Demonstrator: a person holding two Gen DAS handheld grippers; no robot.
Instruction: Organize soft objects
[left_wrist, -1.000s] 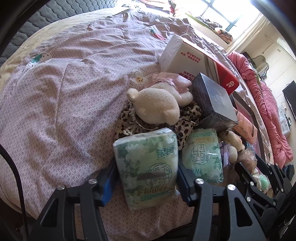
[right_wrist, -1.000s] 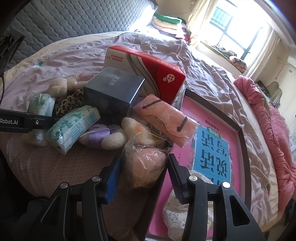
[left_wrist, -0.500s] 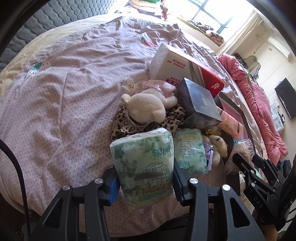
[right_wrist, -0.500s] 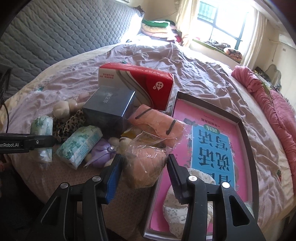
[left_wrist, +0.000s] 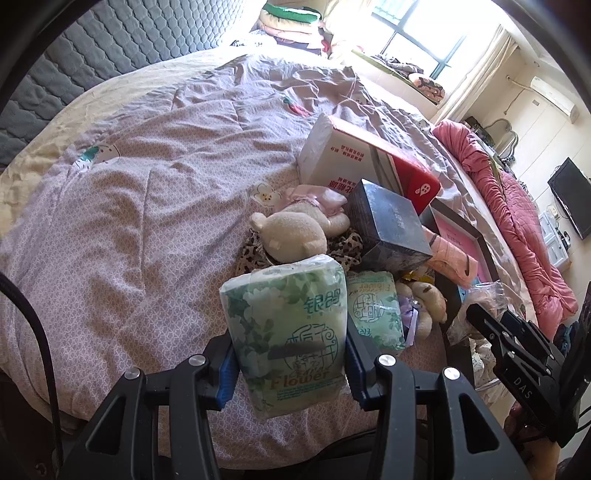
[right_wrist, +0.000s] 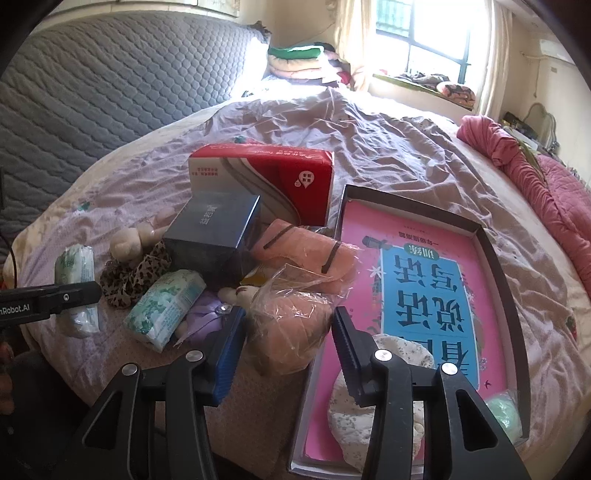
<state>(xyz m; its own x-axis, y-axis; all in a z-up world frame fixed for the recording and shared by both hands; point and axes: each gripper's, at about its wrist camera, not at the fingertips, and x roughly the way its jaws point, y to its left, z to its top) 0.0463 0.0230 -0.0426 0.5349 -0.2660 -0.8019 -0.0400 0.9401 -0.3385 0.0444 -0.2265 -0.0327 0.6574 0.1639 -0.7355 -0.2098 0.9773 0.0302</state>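
So our left tongs are clamped on the green tissue pack, standing it upright with its long axis running straight away from us and the blue pads squeezing its two long sides. Our right tongs sit around the bagged pink plush, but the jaws look spread with gaps on both sides, so we'd call them open and not really gripping it. What matters is where the shallow box lies: it's off to the right, touching the bagged plush's right side, so the right tongs are way nearer to it than the left. The left pack has to cross over the whole pile to get there: second tissue pack, cream plush toy, dark box. We'd guess the right side goes first, since it's practically at the rim.
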